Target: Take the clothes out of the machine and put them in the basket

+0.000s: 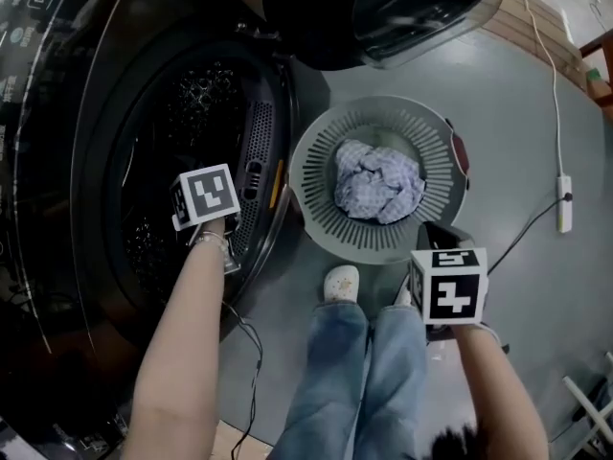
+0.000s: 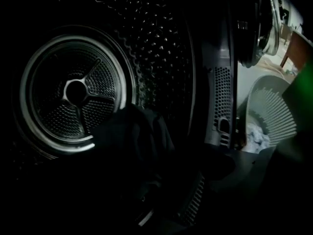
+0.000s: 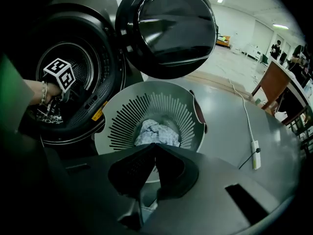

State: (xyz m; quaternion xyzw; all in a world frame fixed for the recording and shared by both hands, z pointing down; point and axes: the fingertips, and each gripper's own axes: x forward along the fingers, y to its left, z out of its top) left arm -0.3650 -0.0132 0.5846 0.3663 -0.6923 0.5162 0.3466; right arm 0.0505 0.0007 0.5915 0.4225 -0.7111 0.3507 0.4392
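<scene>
The washing machine's drum (image 1: 163, 161) stands open at the left. My left gripper, seen by its marker cube (image 1: 204, 197), reaches into the drum mouth. Its jaws are lost in the dark; a dark garment (image 2: 132, 136) lies slumped on the drum floor just ahead, and nothing shows in a grip. The grey slatted basket (image 1: 316, 175) sits on the floor beside the machine and holds a crumpled blue-and-white checked cloth (image 1: 378, 182) (image 3: 156, 132). My right gripper (image 3: 155, 147) hangs over the basket's near right rim, jaws shut tip to tip with nothing between them; its cube (image 1: 448, 284) shows there.
The round machine door (image 1: 383, 8) is swung open above the basket. The person's jeans-clad legs (image 1: 354, 372) and a white slipper (image 1: 341, 283) are just below the basket. A white power strip (image 1: 564, 202) with its cable lies on the floor at the right.
</scene>
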